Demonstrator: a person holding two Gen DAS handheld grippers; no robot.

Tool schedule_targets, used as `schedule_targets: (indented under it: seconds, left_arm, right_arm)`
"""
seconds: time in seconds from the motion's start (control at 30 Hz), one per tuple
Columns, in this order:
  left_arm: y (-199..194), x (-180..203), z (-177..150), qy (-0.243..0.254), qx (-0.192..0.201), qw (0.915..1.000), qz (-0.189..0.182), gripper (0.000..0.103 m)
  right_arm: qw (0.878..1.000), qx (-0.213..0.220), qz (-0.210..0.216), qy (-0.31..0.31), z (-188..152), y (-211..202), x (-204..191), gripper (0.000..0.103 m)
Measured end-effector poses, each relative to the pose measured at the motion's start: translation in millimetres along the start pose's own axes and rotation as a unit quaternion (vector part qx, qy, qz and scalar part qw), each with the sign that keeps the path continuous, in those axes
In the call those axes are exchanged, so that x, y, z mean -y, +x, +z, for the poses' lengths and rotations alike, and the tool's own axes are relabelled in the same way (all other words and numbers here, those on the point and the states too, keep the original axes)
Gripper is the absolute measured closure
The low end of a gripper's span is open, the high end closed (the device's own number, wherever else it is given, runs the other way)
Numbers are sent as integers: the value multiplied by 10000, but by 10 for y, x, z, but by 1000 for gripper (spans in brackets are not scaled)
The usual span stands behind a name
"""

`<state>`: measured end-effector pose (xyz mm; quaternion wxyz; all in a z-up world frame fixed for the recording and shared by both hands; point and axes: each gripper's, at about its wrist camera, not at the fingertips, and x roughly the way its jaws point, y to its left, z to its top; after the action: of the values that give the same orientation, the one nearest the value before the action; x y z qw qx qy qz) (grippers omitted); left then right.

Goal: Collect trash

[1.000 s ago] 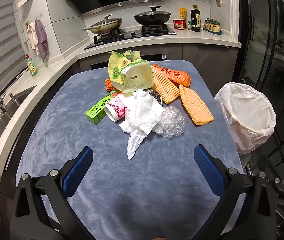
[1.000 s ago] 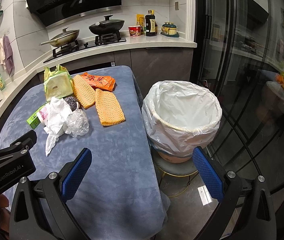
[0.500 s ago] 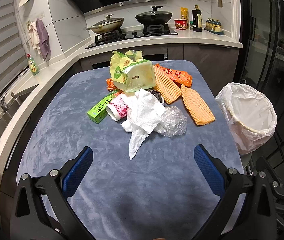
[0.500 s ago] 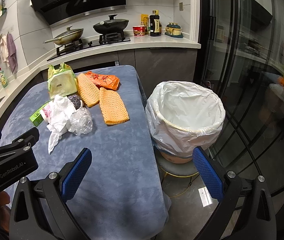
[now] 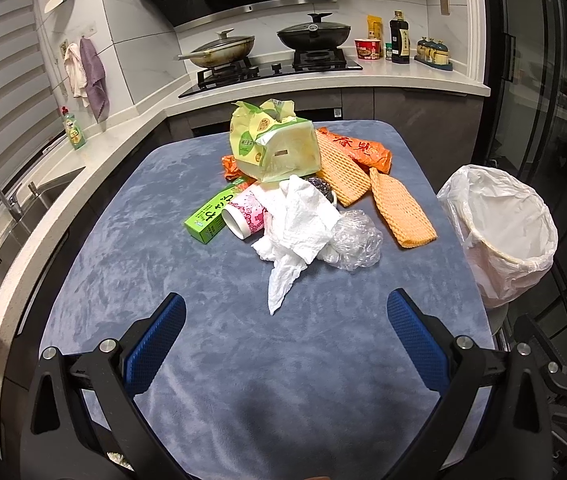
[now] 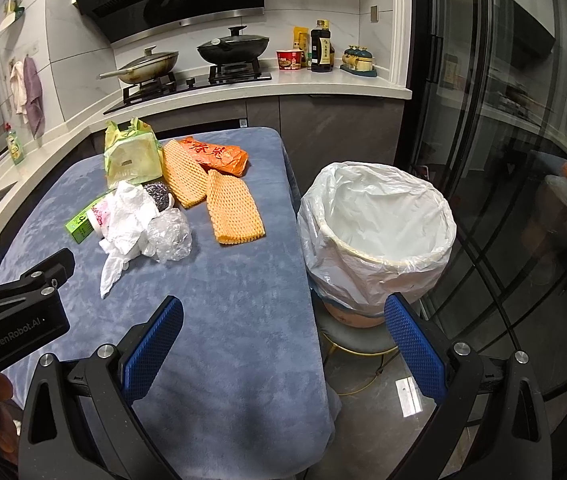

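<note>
Both grippers hover above the near end of a blue-grey cloth-covered table point(image 5: 131, 248), left gripper point(image 5: 285, 334) and right gripper point(image 6: 283, 336) each with blue fingers spread wide and holding nothing. The trash sits heaped mid-table, well ahead of the fingers: crumpled white tissue point(image 5: 297, 226), clear plastic wad point(image 5: 355, 238), pink paper cup point(image 5: 243, 218) on its side, green box point(image 5: 213, 218), yellow-green bag point(image 5: 277, 148), two orange foam nets point(image 6: 233, 214) and an orange wrapper point(image 6: 221, 156). A white-lined bin point(image 6: 379, 236) stands on a stool just beside the table's right edge.
</note>
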<state>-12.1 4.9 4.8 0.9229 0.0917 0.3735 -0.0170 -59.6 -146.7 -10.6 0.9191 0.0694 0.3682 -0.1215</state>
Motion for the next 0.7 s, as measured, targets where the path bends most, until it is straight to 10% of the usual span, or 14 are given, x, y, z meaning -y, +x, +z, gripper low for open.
schedule_targets:
  seconds: [0.7]
  left_arm:
    - [-29,-4,-25,20,4,10000,37,7]
  right_arm:
    - [10000,1,68,11,-8,-10,-5,6]
